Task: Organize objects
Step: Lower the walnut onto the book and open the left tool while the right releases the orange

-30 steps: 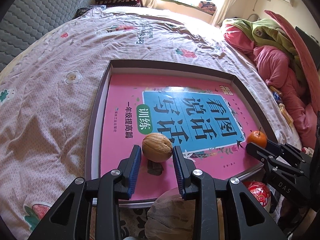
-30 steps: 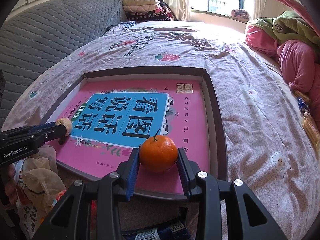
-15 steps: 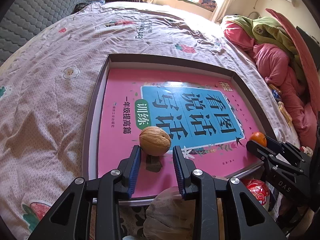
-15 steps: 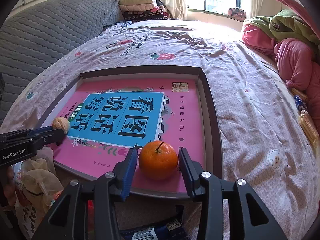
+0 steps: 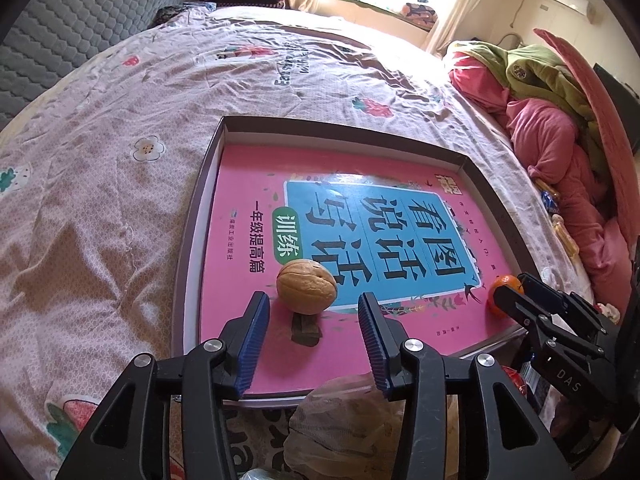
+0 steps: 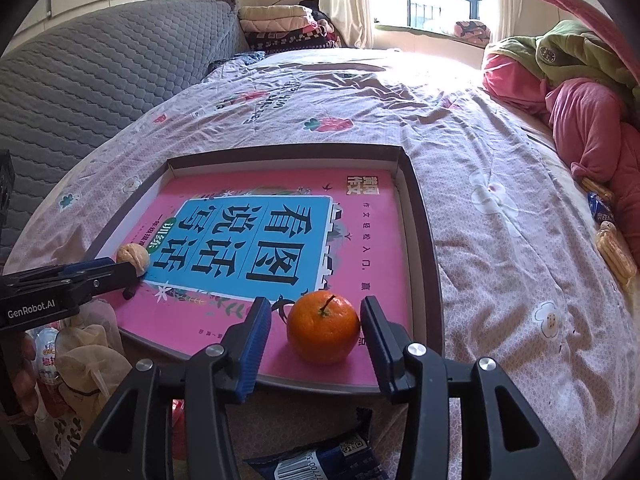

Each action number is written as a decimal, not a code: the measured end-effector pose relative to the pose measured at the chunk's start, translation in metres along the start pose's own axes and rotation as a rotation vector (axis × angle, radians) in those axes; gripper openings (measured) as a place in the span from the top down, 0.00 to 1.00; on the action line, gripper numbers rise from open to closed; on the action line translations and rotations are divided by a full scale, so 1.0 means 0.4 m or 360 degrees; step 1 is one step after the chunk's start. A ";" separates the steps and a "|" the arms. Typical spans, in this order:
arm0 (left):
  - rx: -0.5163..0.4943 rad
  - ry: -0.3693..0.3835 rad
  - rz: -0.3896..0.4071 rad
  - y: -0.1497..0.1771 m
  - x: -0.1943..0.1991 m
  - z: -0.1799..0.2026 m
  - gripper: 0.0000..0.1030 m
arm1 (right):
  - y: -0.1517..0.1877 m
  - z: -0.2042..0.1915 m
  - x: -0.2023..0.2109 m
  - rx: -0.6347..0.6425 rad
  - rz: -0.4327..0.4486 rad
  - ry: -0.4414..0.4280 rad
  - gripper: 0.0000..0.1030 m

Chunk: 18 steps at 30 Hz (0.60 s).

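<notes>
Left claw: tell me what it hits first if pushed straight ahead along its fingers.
The left claw is open, and the round tan walnut sits on the pink book cover just past its tips, so it would likely meet the walnut first.

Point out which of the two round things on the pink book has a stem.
The orange, between the right gripper's open fingers near the tray's right wall. The tan walnut by the left gripper has a ridged shell, no stem.

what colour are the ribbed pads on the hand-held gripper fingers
Blue, on black fingers; the pads show best in the right wrist view.
</notes>
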<state>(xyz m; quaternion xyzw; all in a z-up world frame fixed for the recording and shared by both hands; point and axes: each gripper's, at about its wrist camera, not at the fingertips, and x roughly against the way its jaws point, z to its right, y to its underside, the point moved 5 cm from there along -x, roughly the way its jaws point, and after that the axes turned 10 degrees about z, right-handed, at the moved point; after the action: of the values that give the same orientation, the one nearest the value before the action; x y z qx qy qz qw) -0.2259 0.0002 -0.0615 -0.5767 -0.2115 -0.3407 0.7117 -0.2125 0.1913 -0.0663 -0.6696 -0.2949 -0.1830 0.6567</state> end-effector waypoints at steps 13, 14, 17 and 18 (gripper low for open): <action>0.0020 -0.0026 0.0052 -0.018 0.033 -0.009 0.44 | -0.021 0.004 0.026 -0.0021 0.0070 -0.0001 0.50; 0.0022 -0.0027 0.0056 -0.021 0.035 -0.011 0.43 | -0.020 0.003 0.028 -0.0022 0.0073 -0.0002 0.49; 0.0023 -0.0042 0.0068 -0.025 0.043 -0.015 0.42 | -0.022 0.001 0.034 -0.0015 0.0084 0.0002 0.49; 0.0027 -0.0047 0.0075 -0.027 0.047 -0.017 0.41 | -0.023 0.001 0.034 -0.0012 0.0088 0.0003 0.49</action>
<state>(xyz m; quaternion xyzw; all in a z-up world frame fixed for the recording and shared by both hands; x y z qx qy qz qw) -0.2215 -0.0120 -0.0428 -0.5806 -0.2113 -0.3135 0.7211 -0.2081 0.1935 -0.0505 -0.6798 -0.2748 -0.1665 0.6593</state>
